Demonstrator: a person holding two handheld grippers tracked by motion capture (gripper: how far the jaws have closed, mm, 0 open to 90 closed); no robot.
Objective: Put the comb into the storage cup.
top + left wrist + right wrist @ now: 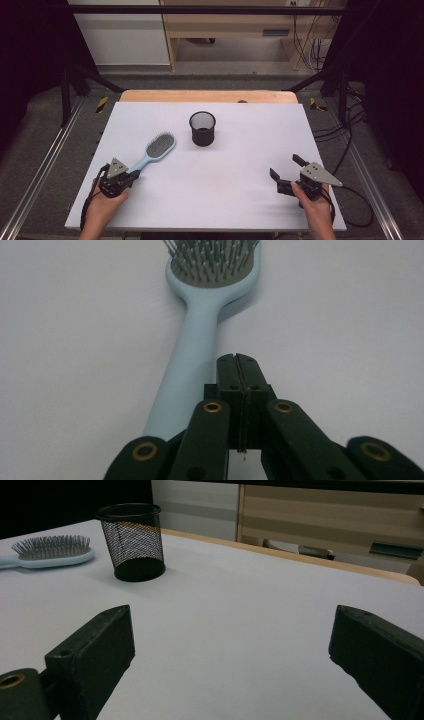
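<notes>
Currently, quick notes for you, clock directions read off the high view with 12 at the far table edge:

Left gripper (131, 176): at 8 o'clock, your hand low at the near-left corner. Jaws pressed flat together, nothing between them. In the left gripper view the closed tips (237, 371) sit just beside the brush handle, off to its right, not clamped on it.

Hairbrush (155, 151): light blue, lying flat on the table, bristles up. Handle end points to 8 o'clock at your left gripper, head points to 2 o'clock toward the cup. Likely laid that way so the handle is the easy end to grab.

Right gripper (286, 172): at 4 o'clock, parked near the near-right edge. Jaws spread wide, holding nothing, bare table between them in the right gripper view. Looks like it's waiting, aimed toward the cup.

Mesh cup (202, 128): black, upright, open mouth up, centre-far at 12 o'clock, well apart from both grippers. Reads as the likely drop spot for the brush.

Table (240, 200): white sheet, wooden edge at the far side.

In the way: nothing between brush and cup; you must open the left jaws first and shift over the handle.

Risk: narrow cup may tip under a long brush.
</notes>
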